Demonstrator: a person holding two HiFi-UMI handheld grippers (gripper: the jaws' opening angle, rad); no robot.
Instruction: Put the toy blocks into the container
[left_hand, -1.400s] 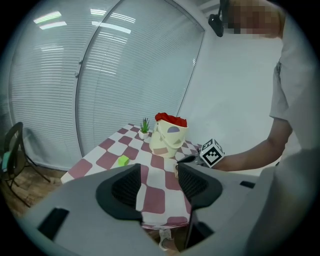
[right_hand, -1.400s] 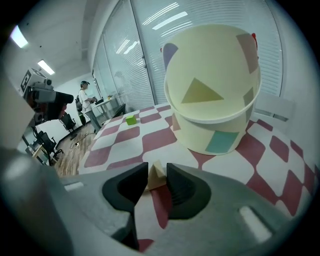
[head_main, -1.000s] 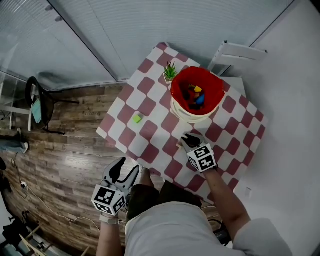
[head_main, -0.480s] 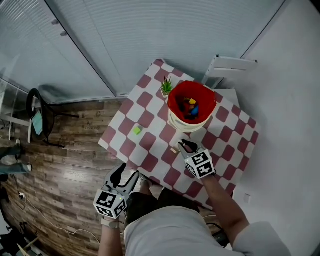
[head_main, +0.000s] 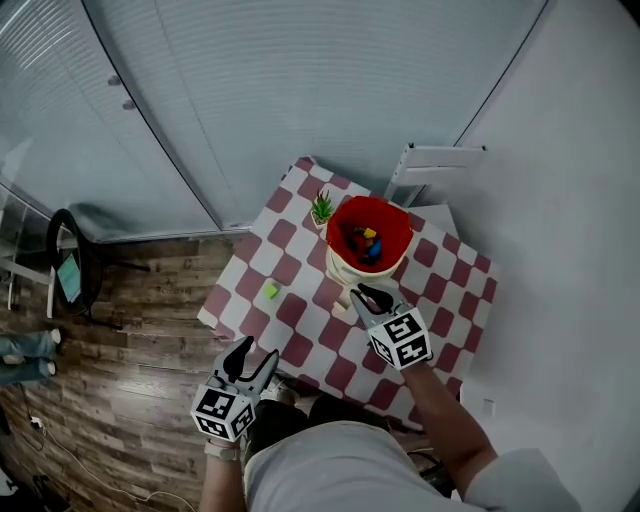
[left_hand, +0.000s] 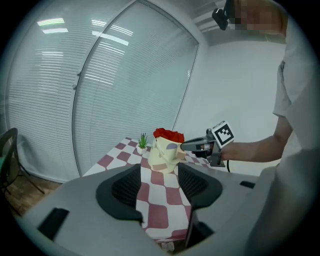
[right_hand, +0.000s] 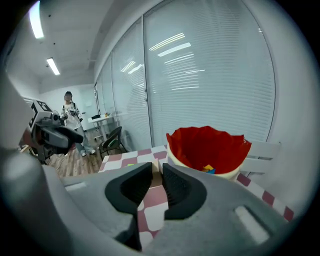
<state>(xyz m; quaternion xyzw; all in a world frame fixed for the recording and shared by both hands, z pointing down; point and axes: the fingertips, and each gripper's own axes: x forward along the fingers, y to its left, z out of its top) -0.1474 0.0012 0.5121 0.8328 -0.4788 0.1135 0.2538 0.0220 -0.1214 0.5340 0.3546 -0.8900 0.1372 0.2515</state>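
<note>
A cream container (head_main: 368, 235) with a red lining stands on the red-and-white checked table (head_main: 290, 310); several coloured blocks (head_main: 365, 243) lie inside it. My right gripper (head_main: 362, 292) hovers just in front of the container's base, shut on a small tan block (right_hand: 156, 171) that shows between the jaws. In the right gripper view the container (right_hand: 207, 145) is close ahead to the right. A green block (head_main: 270, 290) lies on the table's left part. My left gripper (head_main: 254, 355) hangs off the table's near edge, open and holding nothing (left_hand: 160, 185).
A small potted plant (head_main: 322, 207) stands left of the container. A white rack (head_main: 430, 160) sits behind the table against the wall. A dark chair (head_main: 70, 275) stands on the wood floor at left. Glass walls with blinds run behind. A person (right_hand: 67, 112) stands far off.
The head view has pulled back, so the table looks smaller. My right gripper has moved closer to the container with the tan block. The left gripper stays off the near edge.
</note>
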